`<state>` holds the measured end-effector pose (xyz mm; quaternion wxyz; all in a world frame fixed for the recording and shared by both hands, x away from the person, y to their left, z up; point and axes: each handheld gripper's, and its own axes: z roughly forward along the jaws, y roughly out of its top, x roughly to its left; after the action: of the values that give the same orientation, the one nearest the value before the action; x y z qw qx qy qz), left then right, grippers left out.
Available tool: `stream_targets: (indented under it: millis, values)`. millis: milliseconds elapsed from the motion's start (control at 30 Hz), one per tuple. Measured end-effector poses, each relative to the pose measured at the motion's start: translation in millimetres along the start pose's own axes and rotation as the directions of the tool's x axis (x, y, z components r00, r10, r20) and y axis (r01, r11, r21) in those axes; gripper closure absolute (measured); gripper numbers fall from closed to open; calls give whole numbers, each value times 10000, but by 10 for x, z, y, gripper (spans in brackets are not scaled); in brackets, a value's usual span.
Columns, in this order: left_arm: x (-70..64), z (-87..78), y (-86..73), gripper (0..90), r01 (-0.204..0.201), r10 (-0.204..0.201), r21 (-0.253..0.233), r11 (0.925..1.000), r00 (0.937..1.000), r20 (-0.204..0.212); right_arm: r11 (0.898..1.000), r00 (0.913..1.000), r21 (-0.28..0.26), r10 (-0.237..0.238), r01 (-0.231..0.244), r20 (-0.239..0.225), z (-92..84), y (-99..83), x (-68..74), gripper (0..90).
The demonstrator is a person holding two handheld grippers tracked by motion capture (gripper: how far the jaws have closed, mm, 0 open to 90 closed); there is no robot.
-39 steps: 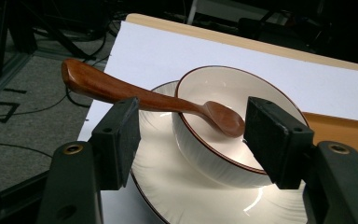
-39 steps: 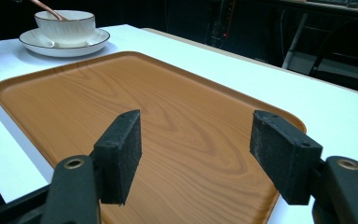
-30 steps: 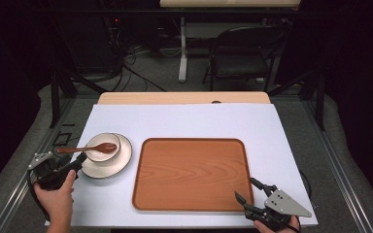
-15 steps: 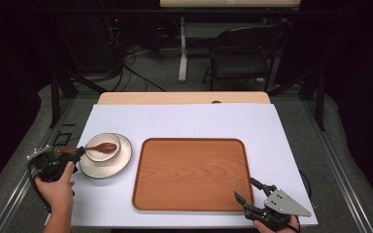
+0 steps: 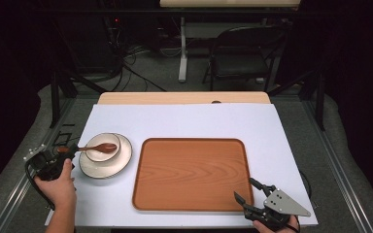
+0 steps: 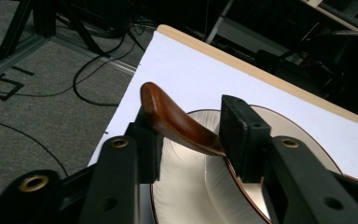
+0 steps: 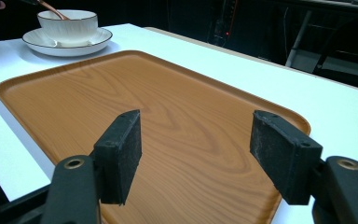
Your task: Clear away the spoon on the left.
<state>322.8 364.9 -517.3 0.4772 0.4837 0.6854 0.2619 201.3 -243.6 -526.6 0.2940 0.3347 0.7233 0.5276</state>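
Spoon (image 6: 177,122) handle sits between the left gripper (image 6: 189,135) jaws, which have just been closing and now pinch it at frame centre. Lift gently, clear of the bowl (image 6: 223,186). Right gripper (image 7: 196,154) jaws stand apart.

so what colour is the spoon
Dark reddish-brown wood; the spoon shows best in the left gripper view.

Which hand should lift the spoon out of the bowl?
Left. The left hand-held gripper has just been closing, with the spoon handle between its jaws. The right hand-held gripper sits open by the tray.

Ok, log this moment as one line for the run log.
left gripper: just closing on spoon handle | spoon bowl: in cup | right gripper: open, idle at tray
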Motion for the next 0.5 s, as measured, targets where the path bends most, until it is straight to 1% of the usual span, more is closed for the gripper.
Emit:
stream_targets:
  millis: [67,167,200,300,367,400,433,500]
  values:
    - [-15,-2,10,656,6,-5,-127,9999,10000,58,10000,10000,14,47,-47,-12,2,-2,3,336]
    - [-23,-5,21,676,-16,18,-202,9998,9999,110,10000,10000,6,37,-37,-9,2,-1,1,337]
    - [-26,-8,27,684,-15,19,-224,9997,9998,200,10000,10000,4,42,-42,-10,2,-1,1,336]
    - [-46,-12,50,704,22,-12,-273,9996,9994,335,10000,10000,-6,7,-7,-10,0,0,2,337]
    - [-63,-11,67,722,43,-29,-383,9993,9994,351,10000,10000,-15,17,-17,-14,-1,1,1,338]
    - [-72,-17,83,729,34,-21,-309,9995,9991,426,10000,10000,-14,20,-20,-11,-1,0,0,338]
    - [-82,-11,88,735,66,-47,-420,9991,9990,453,10000,10000,-14,7,-7,-9,-1,1,-1,338]
    - [-108,-15,109,748,72,-48,-426,9991,9984,565,10000,10000,-28,-1,1,-7,-1,1,-2,338]
